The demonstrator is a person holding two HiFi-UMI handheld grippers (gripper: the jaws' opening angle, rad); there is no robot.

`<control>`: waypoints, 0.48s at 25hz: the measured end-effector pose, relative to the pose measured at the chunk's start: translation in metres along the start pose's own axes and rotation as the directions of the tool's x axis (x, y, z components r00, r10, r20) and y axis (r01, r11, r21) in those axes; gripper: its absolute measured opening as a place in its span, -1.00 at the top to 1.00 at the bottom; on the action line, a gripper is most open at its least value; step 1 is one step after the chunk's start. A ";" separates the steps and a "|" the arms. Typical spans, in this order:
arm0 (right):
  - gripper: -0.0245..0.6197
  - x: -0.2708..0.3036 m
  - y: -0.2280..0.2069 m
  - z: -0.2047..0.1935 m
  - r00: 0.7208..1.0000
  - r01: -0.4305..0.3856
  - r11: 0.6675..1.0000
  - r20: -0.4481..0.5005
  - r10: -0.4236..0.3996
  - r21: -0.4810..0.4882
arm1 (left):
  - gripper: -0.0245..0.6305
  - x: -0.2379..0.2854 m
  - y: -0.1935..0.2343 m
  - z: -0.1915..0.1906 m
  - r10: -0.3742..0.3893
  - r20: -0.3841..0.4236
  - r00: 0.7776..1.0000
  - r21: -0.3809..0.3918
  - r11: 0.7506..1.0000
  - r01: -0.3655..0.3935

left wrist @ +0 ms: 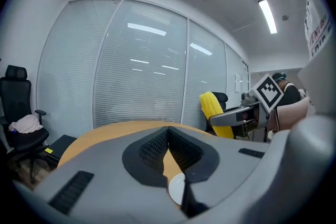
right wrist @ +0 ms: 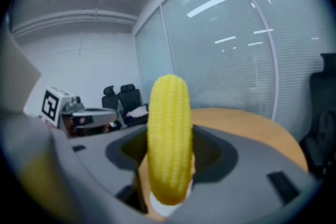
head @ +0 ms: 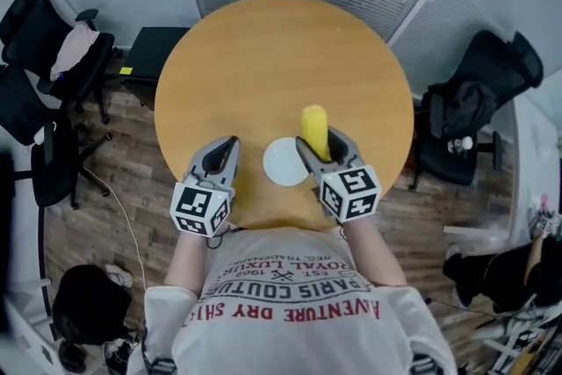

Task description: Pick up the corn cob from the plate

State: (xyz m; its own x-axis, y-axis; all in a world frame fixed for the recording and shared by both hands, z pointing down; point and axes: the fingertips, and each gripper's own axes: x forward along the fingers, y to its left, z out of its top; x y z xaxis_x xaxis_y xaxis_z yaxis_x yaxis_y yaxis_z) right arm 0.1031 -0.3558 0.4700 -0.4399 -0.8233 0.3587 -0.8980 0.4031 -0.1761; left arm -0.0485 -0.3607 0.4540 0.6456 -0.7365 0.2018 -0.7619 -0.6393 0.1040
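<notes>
A yellow corn cob stands upright in my right gripper, whose jaws are shut on its lower half. In the right gripper view the corn cob fills the middle and hides the fingertips. The small white plate lies bare on the round wooden table, just left of the cob and below it. My left gripper hovers left of the plate, shut with nothing in it. Its tips meet in the left gripper view, where the corn cob shows at the right.
Black office chairs stand left and right of the table. A black box sits on the floor by the table's far left edge. Glass walls with blinds run behind the table.
</notes>
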 end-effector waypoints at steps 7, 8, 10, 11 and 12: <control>0.10 -0.030 -0.009 0.041 0.985 0.061 0.998 0.164 -0.061 0.005 | 0.82 0.005 -0.010 0.037 -0.036 0.072 0.997 0.037 0.999 0.033; 0.10 -0.033 -0.011 0.044 0.981 0.069 0.998 0.179 -0.069 0.006 | 0.82 0.006 -0.013 0.040 -0.042 0.082 0.996 0.042 0.998 0.039; 0.10 -0.037 -0.013 0.048 0.976 0.078 0.997 0.203 -0.079 0.009 | 0.82 0.007 -0.016 0.045 -0.052 0.095 0.994 0.049 0.998 0.047; 0.10 -0.039 -0.014 0.048 0.974 0.080 0.997 0.211 -0.080 0.010 | 0.82 0.008 -0.017 0.045 -0.054 0.098 0.994 0.049 0.998 0.050; 0.10 -0.040 -0.014 0.049 0.973 0.080 0.997 0.218 -0.081 0.011 | 0.82 0.009 -0.017 0.045 -0.055 0.098 0.994 0.047 0.998 0.051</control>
State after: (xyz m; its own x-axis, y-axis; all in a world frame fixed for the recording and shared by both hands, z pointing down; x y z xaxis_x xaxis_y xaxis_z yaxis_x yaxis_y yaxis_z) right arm 0.1332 -0.3477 0.4129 -0.3555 -0.9204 0.1631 -0.9304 0.3316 -0.1564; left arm -0.0275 -0.3659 0.4102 0.6886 -0.7184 0.0990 -0.7249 -0.6855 0.0680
